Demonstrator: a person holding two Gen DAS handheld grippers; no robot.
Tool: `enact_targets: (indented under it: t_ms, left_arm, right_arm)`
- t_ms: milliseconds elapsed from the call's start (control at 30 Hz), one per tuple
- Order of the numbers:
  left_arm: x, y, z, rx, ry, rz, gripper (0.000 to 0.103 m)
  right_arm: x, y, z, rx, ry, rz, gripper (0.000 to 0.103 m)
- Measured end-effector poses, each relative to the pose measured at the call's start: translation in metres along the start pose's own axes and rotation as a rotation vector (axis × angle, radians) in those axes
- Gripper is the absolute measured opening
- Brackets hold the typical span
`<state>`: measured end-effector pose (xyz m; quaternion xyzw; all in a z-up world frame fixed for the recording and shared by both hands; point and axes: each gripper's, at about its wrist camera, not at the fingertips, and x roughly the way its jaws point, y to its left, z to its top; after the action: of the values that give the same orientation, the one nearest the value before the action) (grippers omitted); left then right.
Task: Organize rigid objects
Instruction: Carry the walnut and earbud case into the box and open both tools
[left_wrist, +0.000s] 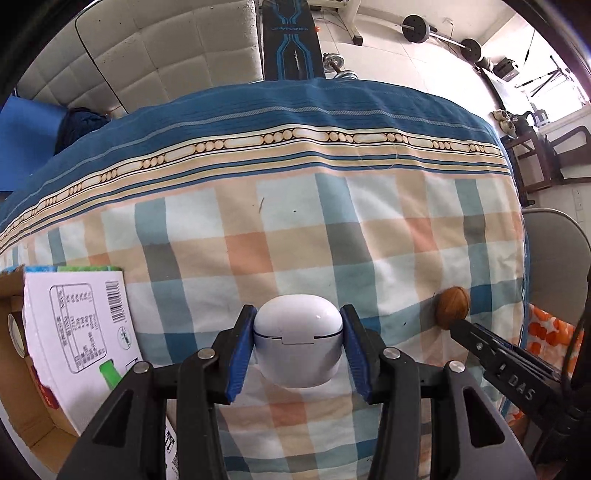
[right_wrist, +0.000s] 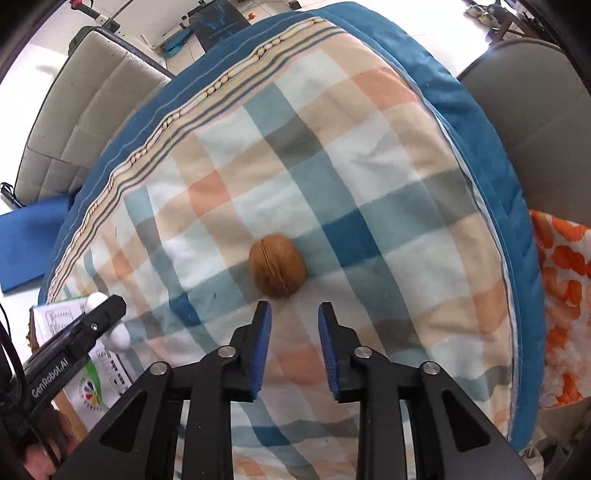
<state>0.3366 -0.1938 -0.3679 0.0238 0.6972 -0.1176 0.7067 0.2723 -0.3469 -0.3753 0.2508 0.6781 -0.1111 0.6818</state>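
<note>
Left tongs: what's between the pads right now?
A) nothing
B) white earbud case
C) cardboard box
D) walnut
B: the left tongs clamp the white earbud case with both blue pads, while the walnut lies apart on the checked cloth.

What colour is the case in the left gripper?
White case, clearest in the left wrist view.

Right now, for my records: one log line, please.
left hand-held gripper: holds white case | right hand-held gripper: empty | walnut: on cloth
</note>
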Motion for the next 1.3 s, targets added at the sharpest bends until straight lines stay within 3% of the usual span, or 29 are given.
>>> enact_targets:
  t_ms: [67, 100, 133, 200, 267, 400, 700, 1067, 1300]
  left_arm:
    - [0.003, -0.004, 0.005, 0.003, 0.005, 0.0, 0.043]
    - [0.005, -0.007, 0.007, 0.006, 0.008, -0.001, 0.043]
    - [0.007, -0.008, 0.009, 0.01, 0.01, 0.002, 0.043]
    - [0.008, -0.007, 0.012, 0.017, 0.011, 0.003, 0.043]
    - [0.006, -0.01, 0.012, 0.022, 0.008, 0.001, 0.043]
    - [0.001, -0.009, 0.014, 0.031, -0.005, -0.011, 0.043]
    - [-0.038, 0.011, -0.008, 0.037, -0.061, -0.062, 0.043]
    - [-0.152, 0.09, -0.068, -0.003, -0.229, -0.14, 0.043]
    - [-0.194, 0.177, -0.116, -0.043, -0.285, -0.077, 0.043]
  right_arm:
    - [0.007, 0.01, 0.01, -0.006, -0.009, -0.029, 0.035]
    - [0.012, 0.012, 0.016, -0.009, -0.013, -0.037, 0.044]
    - [0.018, 0.017, 0.021, -0.015, -0.011, -0.045, 0.046]
    - [0.031, 0.021, 0.031, -0.015, 0.011, -0.047, 0.045]
    - [0.044, 0.023, 0.036, -0.026, 0.016, -0.095, 0.034]
    - [0.04, 0.033, 0.033, -0.075, -0.003, -0.101, 0.034]
    - [-0.019, 0.037, -0.001, -0.146, -0.064, -0.028, 0.034]
    - [-0.096, 0.081, -0.084, -0.278, -0.114, 0.071, 0.034]
    - [-0.116, 0.154, -0.155, -0.378, -0.082, 0.164, 0.034]
